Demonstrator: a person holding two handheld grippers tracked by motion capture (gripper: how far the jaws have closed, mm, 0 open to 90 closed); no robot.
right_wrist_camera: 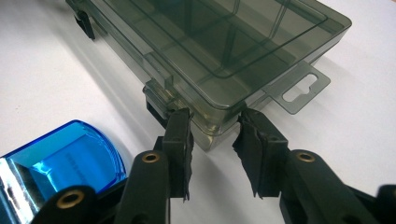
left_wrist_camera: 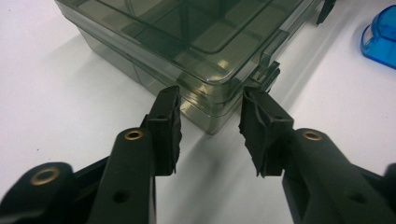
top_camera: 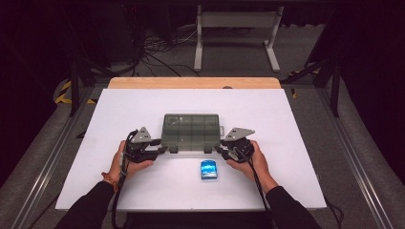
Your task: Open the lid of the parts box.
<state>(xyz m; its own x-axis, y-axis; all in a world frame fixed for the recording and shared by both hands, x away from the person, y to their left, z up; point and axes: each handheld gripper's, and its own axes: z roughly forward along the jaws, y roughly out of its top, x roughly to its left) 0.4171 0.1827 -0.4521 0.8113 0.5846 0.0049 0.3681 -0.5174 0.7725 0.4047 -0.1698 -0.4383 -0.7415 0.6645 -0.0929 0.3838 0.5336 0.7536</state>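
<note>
The smoky transparent compartment box (top_camera: 191, 131) sits near the middle of the white worktop (top_camera: 143, 191), lid down and latches toward the person. The left gripper (top_camera: 160, 149) is at its near-left corner and the right gripper (top_camera: 220, 149) at its near-right corner, each held in a hand coming in from the near edge.

In the left gripper view, the box corner (left_wrist_camera: 215, 100) pokes in between the 2 fingers (left_wrist_camera: 167, 126). The fingers stand partly spread on either side of the corner; the pad on the latch side looks to be at or just beside the box wall, but I cannot tell whether either pad presses on it. The right gripper view shows much the same: the corner (right_wrist_camera: 212, 126) lies between the fingers (right_wrist_camera: 180, 140), which flank it closely, contact uncertain.

A small blue transparent case (top_camera: 208, 170) lies on the worktop just in front of the box, nearer the right gripper, untouched.

As a judgement, the work is at an early stage: both grippers are placed at the box's front corners, near the 2 dark latches (top_camera: 208, 149), but the lid looks closed and nothing appears lifted. A firm grip, then opening or moving the box, is what remains.
</note>
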